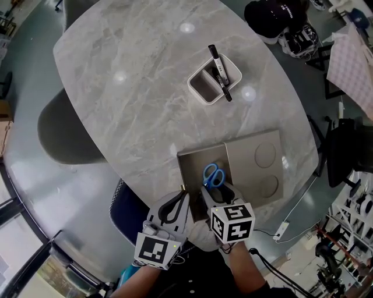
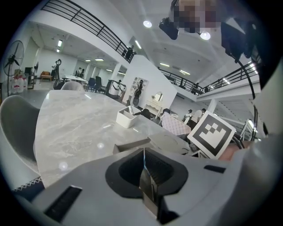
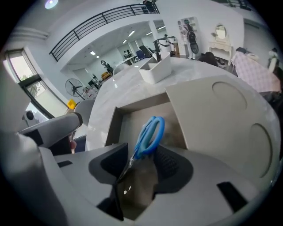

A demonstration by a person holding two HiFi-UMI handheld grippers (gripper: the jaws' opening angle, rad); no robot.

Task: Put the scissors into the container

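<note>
- Right tool gaping wide, pads not pressing; scissors lying loose between them, likely being released.
- Blue handles resting inside open recess of container, blades pointing back toward tool.
- Left tool hanging closed, empty, idling at bench edge, clear of drop.

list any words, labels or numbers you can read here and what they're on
Nothing here can be read.
Black fabric item on the floor: white lettering, too small to read.
Marker pen on the white holder: pale label, too small to read.
Marker cubes: square black-and-white patterns only, no letters.
</note>
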